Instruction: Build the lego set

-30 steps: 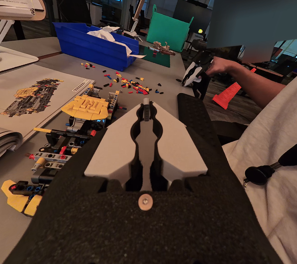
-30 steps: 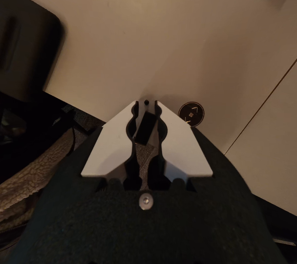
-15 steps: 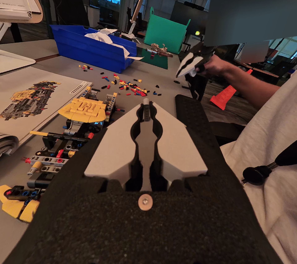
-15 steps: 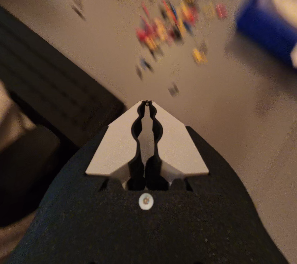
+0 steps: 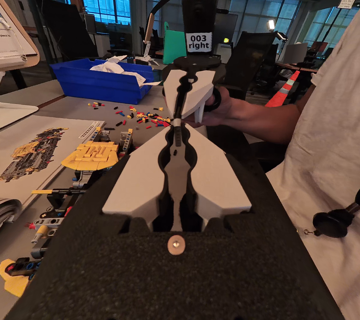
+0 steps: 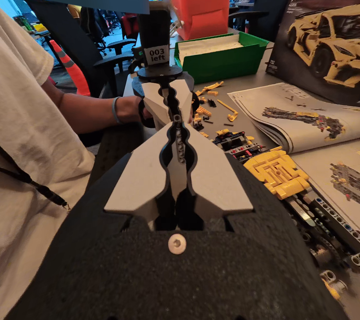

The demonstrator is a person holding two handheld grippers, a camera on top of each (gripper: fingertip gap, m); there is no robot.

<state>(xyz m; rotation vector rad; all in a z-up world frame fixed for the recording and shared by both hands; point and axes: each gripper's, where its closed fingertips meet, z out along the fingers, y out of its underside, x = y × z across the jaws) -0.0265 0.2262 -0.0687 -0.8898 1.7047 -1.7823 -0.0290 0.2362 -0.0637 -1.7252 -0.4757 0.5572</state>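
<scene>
Insertion work, by the look of it, with both tools raised above the table and meeting nose to nose

Left wrist view: showed the left gripper [image 5: 177, 131] pinched tight on a grey beam [image 5: 177, 138], gripped edge-on so that only its ribbed side faced the camera. Showed the right gripper [image 5: 176, 115] pointing back, closed to a thin slit at the tips and touching the beam's pale end. Could not tell whether any small piece sat in that slit. Below, on the table: loose pieces [image 5: 148, 115] scattered before a blue bin [image 5: 101, 80], the half-built yellow model [image 5: 91, 156] just beside the open booklet [image 5: 39, 145].

Right wrist view: turned the same beam flat-on, so its row of round holes could be read through the narrow gap of the right tool's own fingers, the top hole sitting just at the tips. Added a green bin [image 6: 220, 65], an orange bag [image 6: 202, 2] and the set box [image 6: 321, 37], none of them visible from the left wrist. Hid the blue bin and the small scattered pieces in turn.

To do the step well, probably: kept the left clamp firm and still, lined up on 1 hole using the right wrist view, pushed straight along the hole's axis, avoided twisting, and eased off only once seated
</scene>
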